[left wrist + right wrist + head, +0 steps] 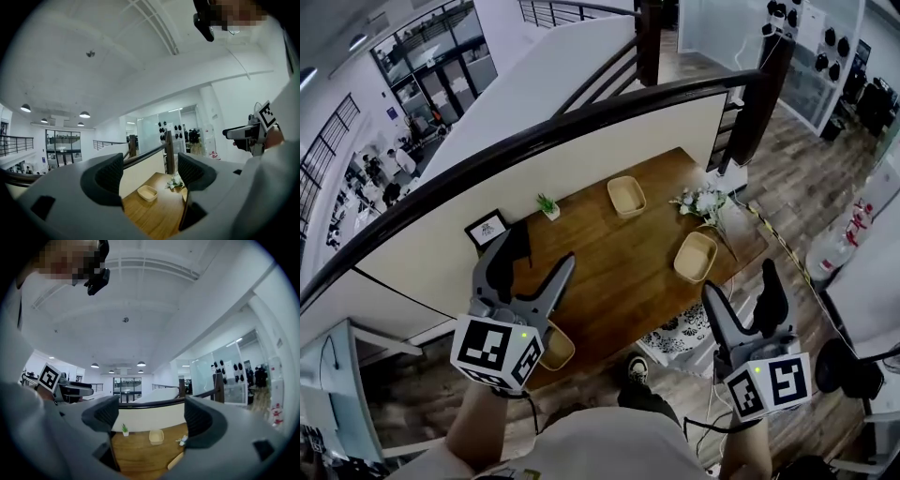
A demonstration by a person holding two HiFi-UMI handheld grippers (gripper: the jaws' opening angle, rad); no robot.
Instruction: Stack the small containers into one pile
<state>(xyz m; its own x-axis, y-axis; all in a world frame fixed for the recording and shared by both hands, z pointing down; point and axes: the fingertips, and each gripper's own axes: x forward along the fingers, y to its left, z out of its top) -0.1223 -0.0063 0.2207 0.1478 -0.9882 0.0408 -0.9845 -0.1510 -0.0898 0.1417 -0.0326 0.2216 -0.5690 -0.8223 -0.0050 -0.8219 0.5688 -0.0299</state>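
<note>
Three small beige containers sit apart on the wooden table (609, 272): one at the far side (625, 196), one at the right (696, 256), one at the near edge (556, 348) beside my left gripper. Both grippers are held above the table, touching nothing. My left gripper (542, 251) is open and empty, as is my right gripper (741, 281). Between the jaws of the left gripper (150, 176) the far container (147, 192) shows well below. The right gripper (152, 418) frames that same container (156, 436) and the right-hand one (176, 460).
A small potted plant (548, 206) and a framed sign (487, 228) stand at the table's back left. White flowers (701, 202) lie at the back right. A dark railing (581, 122) on a white half-wall runs behind the table. My shoe (638, 367) and a patterned rug (675, 330) are below.
</note>
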